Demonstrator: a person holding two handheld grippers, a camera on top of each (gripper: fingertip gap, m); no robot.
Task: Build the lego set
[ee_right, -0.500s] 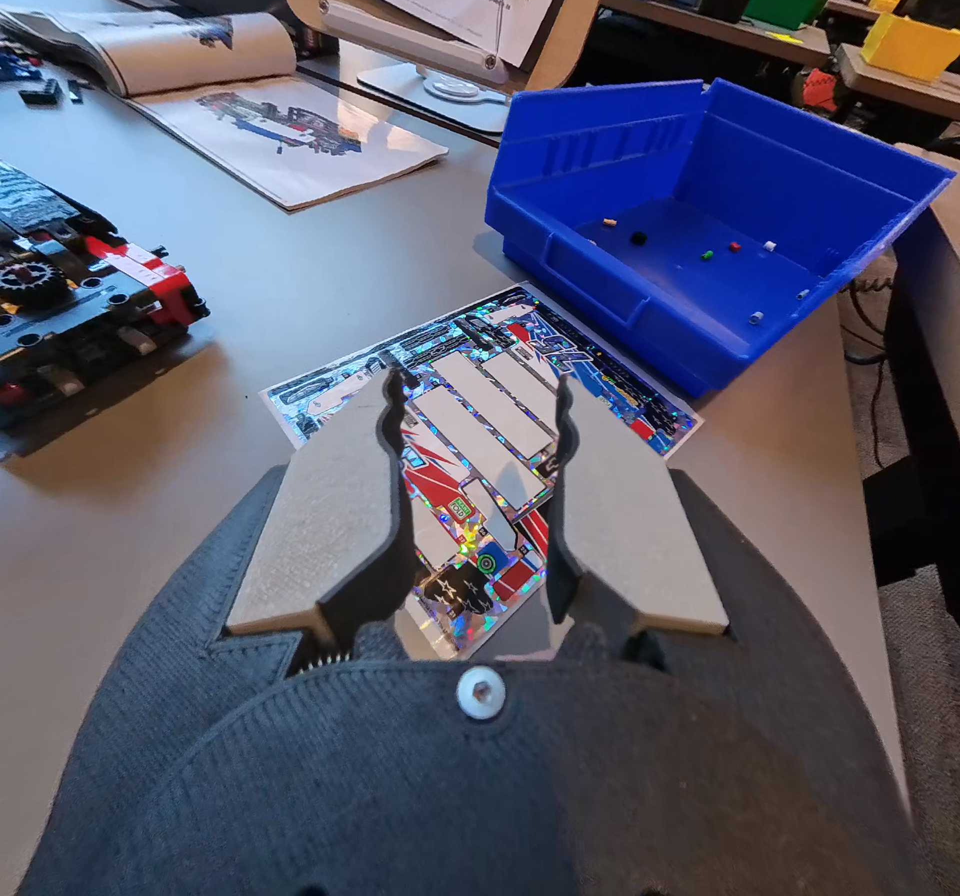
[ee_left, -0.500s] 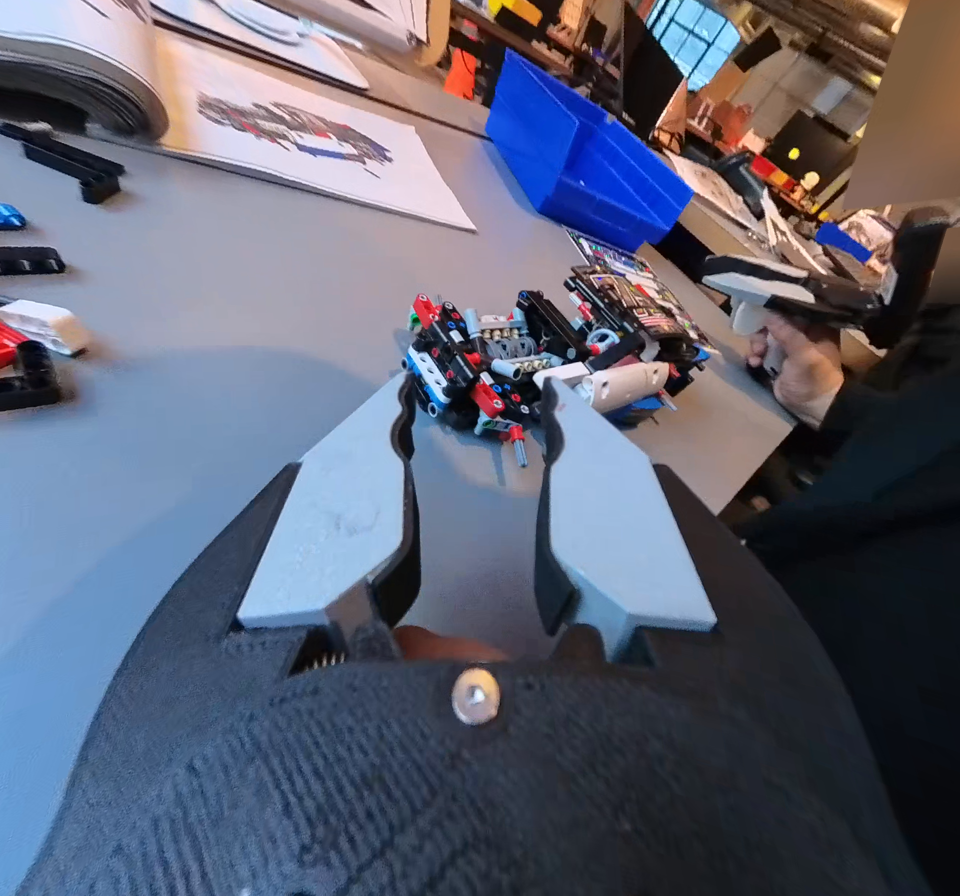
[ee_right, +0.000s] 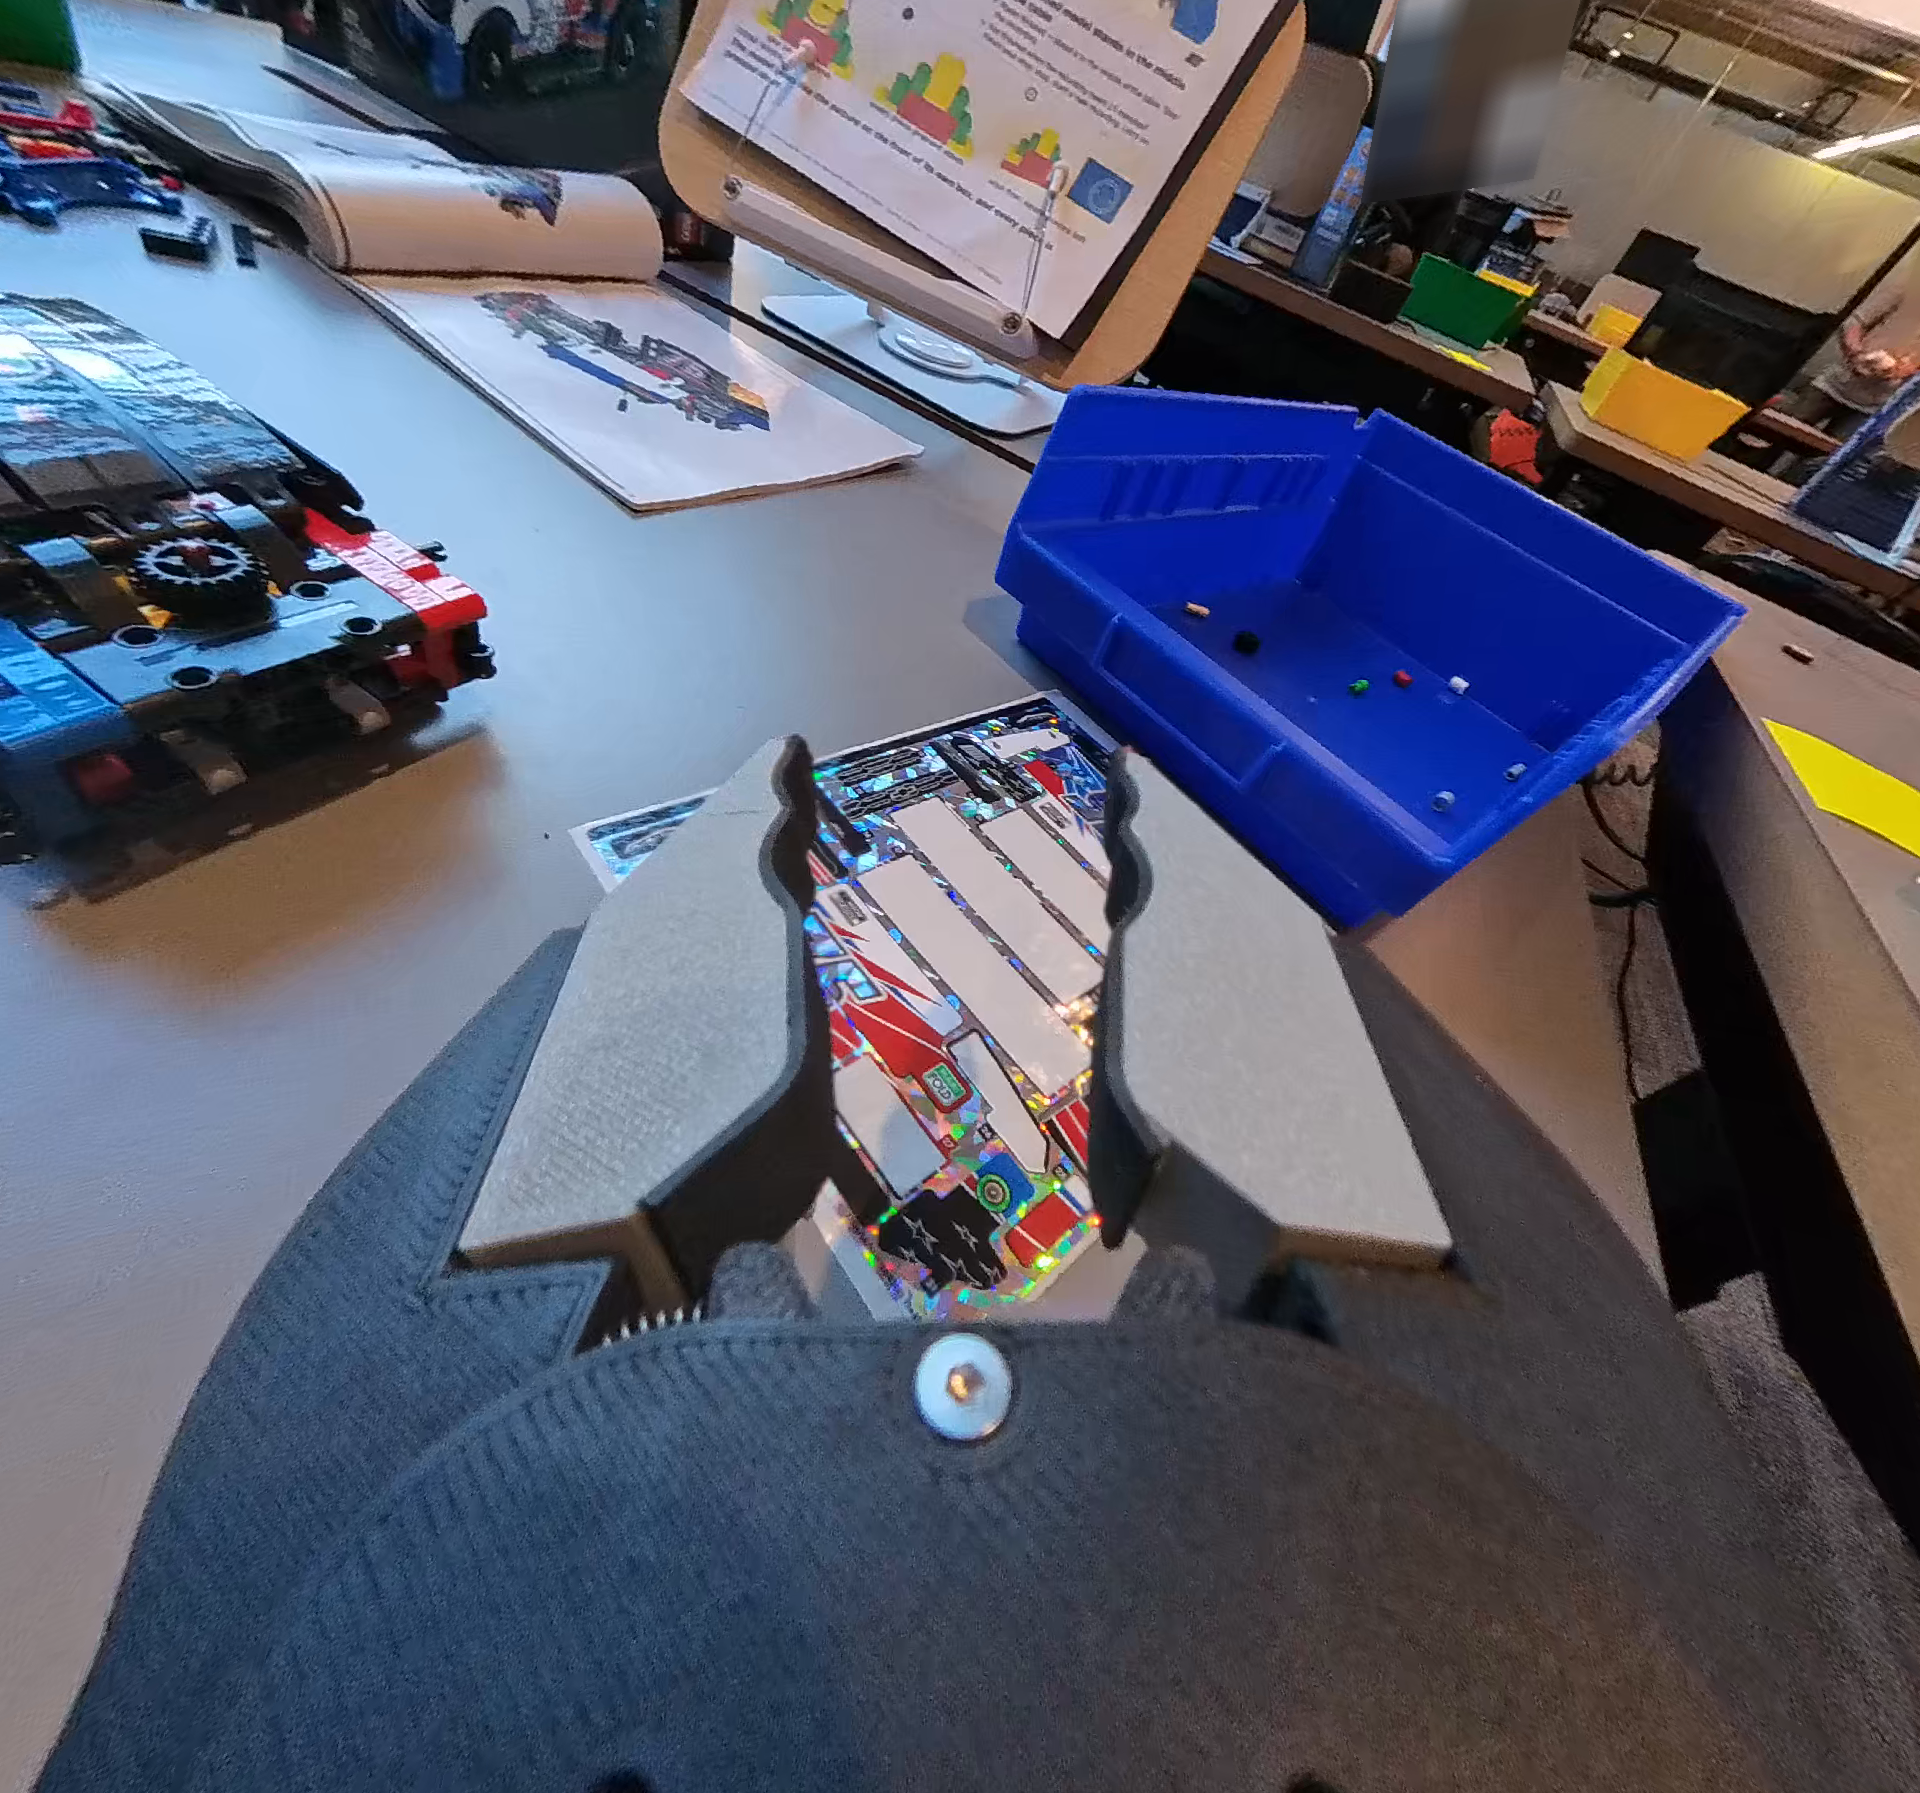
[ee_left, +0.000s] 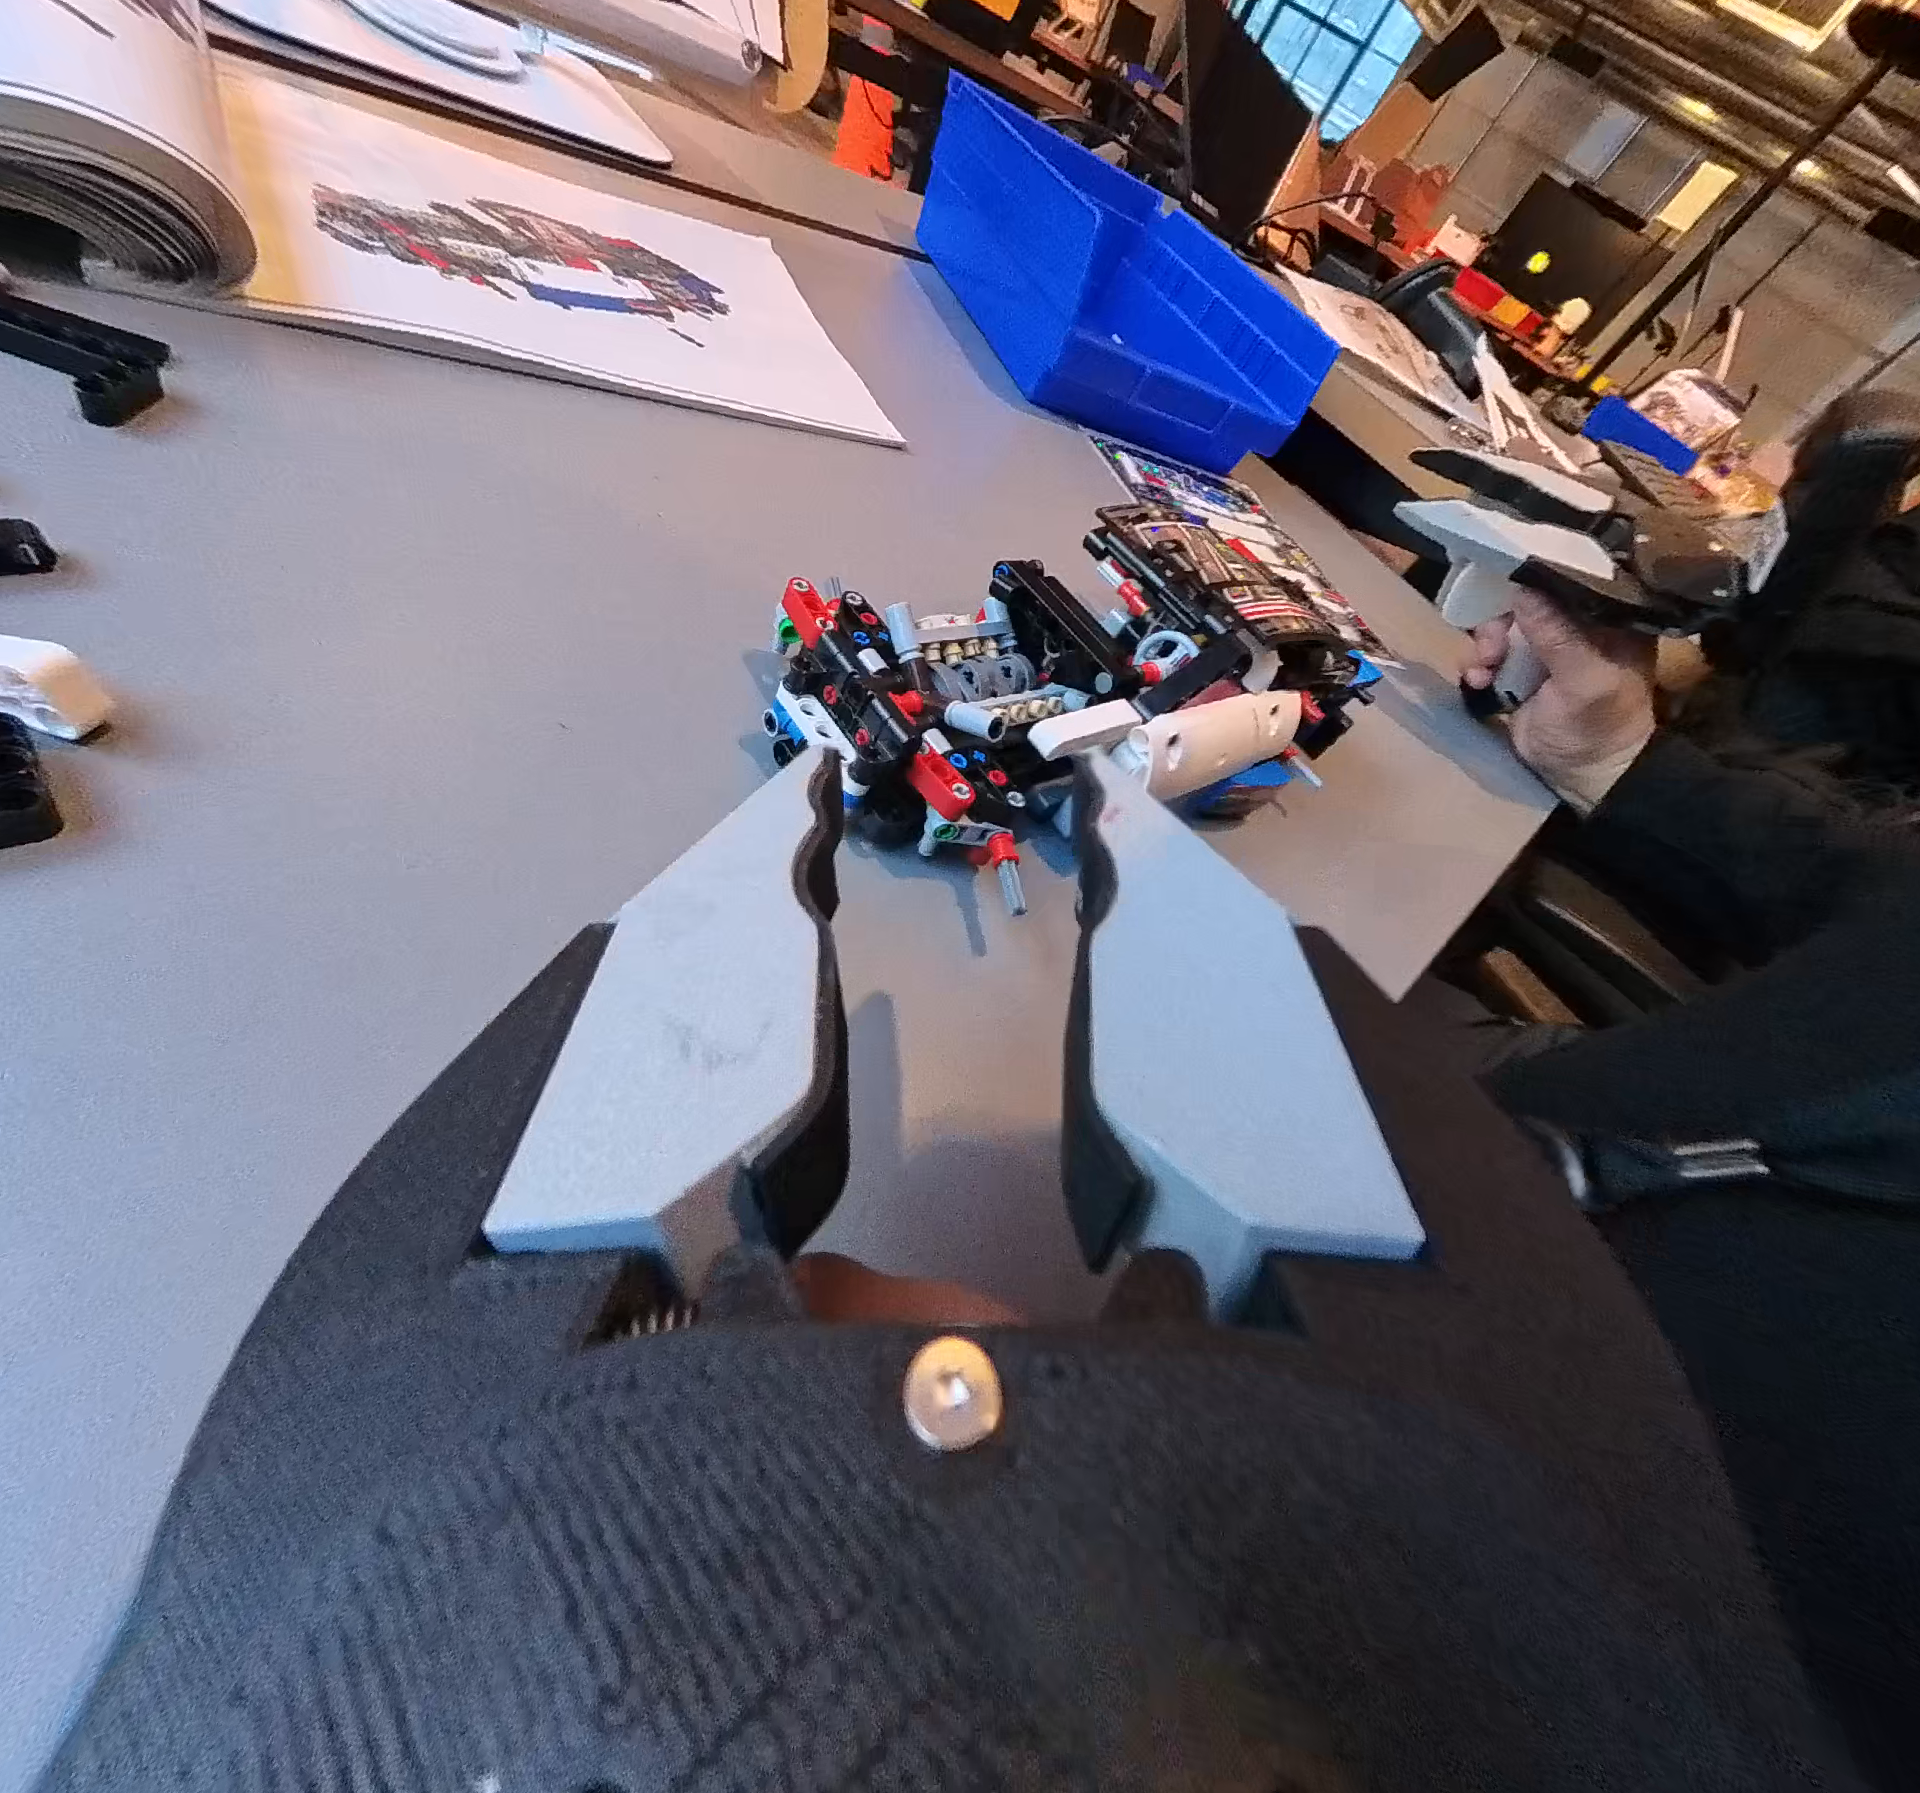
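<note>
Lego is what we are dealing with: a half-built car model [ee_left: 1049, 694] of black beams, red and blue pins, grey axles and a white curved panel, lying on the grey counter [ee_left: 416, 600] just ahead of our left gripper [ee_left: 951, 787]. We judge it light but brittle at the joints. The beams themselves are stiff, yet pins and loose axles sticking out at the near end would likely pop off under a sideways squeeze, and the smooth plastic gives little friction. The black frame beams along the middle look like the safest hold; the white panel and the protruding grey axle look like the worst.

Our left gripper points forward and slightly down at the model's near end, jaws released with a clear gap and nothing between them, tips just short of the pieces. Our right gripper [ee_right: 956, 808] hangs over the holographic sticker sheet [ee_right: 966, 964] near the counter's edge, jaws likewise released and empty, with the blue bin [ee_right: 1195, 704] just beyond it holding a few tiny parts. In the right wrist view the model sits well to the left of the sticker sheet. The open instruction booklet [ee_left: 540, 309] lies farther back on the counter.
</note>
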